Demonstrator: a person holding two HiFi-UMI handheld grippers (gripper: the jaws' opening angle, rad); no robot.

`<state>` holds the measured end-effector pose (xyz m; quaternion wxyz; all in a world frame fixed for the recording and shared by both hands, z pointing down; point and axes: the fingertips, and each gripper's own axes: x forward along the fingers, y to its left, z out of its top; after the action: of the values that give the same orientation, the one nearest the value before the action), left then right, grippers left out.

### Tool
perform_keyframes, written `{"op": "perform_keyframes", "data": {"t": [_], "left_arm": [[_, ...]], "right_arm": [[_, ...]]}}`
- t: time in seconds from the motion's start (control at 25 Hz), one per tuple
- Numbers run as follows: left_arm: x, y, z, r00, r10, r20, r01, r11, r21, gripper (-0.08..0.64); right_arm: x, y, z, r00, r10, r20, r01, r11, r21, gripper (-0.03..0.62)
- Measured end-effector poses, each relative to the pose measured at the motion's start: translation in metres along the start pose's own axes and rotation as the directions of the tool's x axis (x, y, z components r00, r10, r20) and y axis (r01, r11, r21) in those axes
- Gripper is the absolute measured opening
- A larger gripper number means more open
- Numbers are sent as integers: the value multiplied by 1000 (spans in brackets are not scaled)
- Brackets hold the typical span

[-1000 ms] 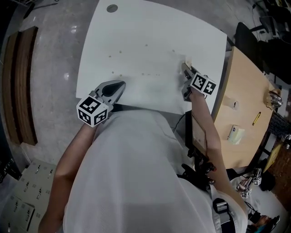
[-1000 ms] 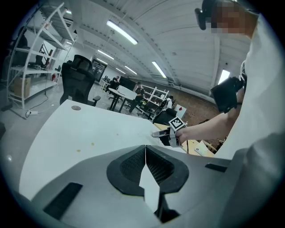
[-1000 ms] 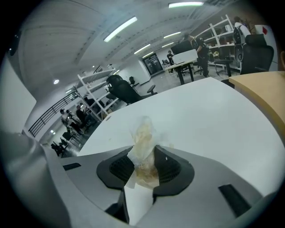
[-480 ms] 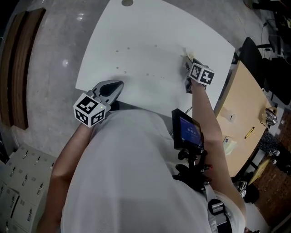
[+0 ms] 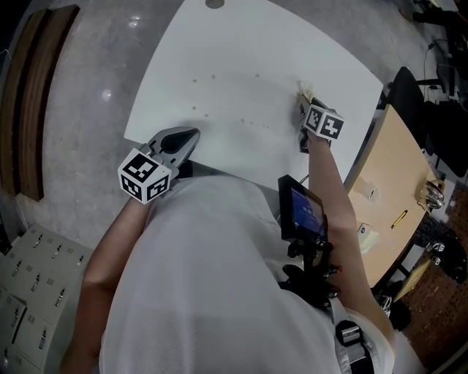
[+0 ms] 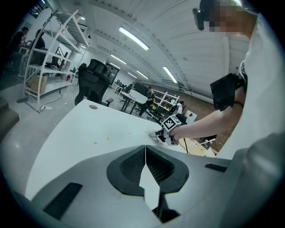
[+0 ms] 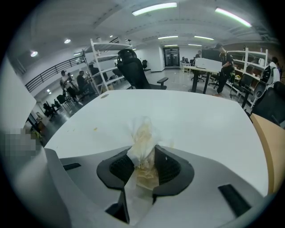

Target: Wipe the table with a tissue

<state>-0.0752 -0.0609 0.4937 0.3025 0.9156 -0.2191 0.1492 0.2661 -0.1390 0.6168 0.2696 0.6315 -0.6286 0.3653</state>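
In the right gripper view a crumpled white tissue (image 7: 143, 141), stained yellow-brown, is pinched between the pads, and my right gripper (image 7: 144, 153) is shut on it. From the head view the right gripper (image 5: 302, 102) presses the tissue (image 5: 304, 89) onto the white table (image 5: 241, 44) near its right edge. Small brownish spots (image 5: 213, 77) dot the tabletop to the left of it. My left gripper (image 5: 189, 137) hovers at the table's near edge; its jaws meet, with nothing between them. The left gripper view shows its tips (image 6: 145, 148) touching and the right gripper (image 6: 164, 133) beyond them.
A wooden table (image 5: 391, 175) with small items stands right of the white one, a black office chair (image 5: 406, 82) behind it. A small screen (image 5: 300, 207) hangs at the person's chest. A round grommet (image 5: 214, 4) sits at the table's far edge. Grey floor lies to the left.
The right gripper has slid the tissue a little inward from the table's right edge and rolled. The left gripper has barely shifted. The head camera's view has swung.
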Motion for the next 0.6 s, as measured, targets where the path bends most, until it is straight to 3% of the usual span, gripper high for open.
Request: {"op": "perform_keyframes", "data": {"t": [0.24,0.6], "left_arm": [[-2,-3,-4,1000,2,-8,-2,1000,-8,8],[2,-5,-4,1000,1,-10,-1,1000,-3,8]], "right_arm": [[2,6,5,1000,3,4,-3,999,-54,123],[15,65,2,988,148,-43,-154,963,-223,123]]}}
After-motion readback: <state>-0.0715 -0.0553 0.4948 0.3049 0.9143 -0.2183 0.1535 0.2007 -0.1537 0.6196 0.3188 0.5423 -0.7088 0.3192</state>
